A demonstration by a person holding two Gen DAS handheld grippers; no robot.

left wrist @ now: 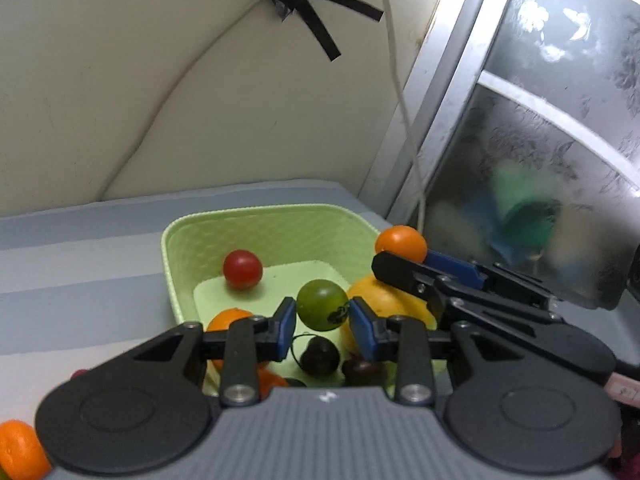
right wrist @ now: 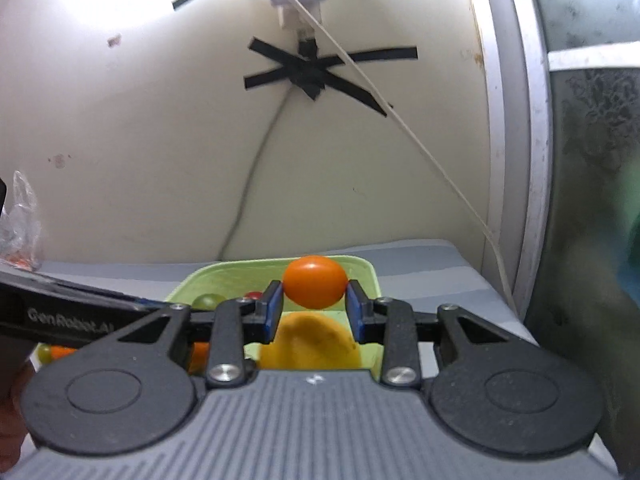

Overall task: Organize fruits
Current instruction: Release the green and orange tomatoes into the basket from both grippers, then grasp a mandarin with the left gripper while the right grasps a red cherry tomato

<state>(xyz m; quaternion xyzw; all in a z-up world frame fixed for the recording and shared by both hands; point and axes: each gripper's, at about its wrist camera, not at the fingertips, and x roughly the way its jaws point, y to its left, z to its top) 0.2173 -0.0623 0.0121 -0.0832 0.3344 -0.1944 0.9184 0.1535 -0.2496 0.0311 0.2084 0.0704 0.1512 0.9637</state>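
While both grippers hover over the green basket [left wrist: 176,248], two fruits are judged ready for dropping: a green tomato [left wrist: 322,310] is clamped by the left gripper [left wrist: 322,322], an orange tomato [right wrist: 315,281] by the right gripper [right wrist: 315,306]. Opening above bare floor is called for. A red tomato [left wrist: 242,269], a yellow fruit [right wrist: 316,344] and dark fruits [left wrist: 320,356] are already contained.

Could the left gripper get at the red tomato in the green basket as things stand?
Probably not yet: the left gripper is shut on a green tomato. The red tomato lies uncovered in the green basket.
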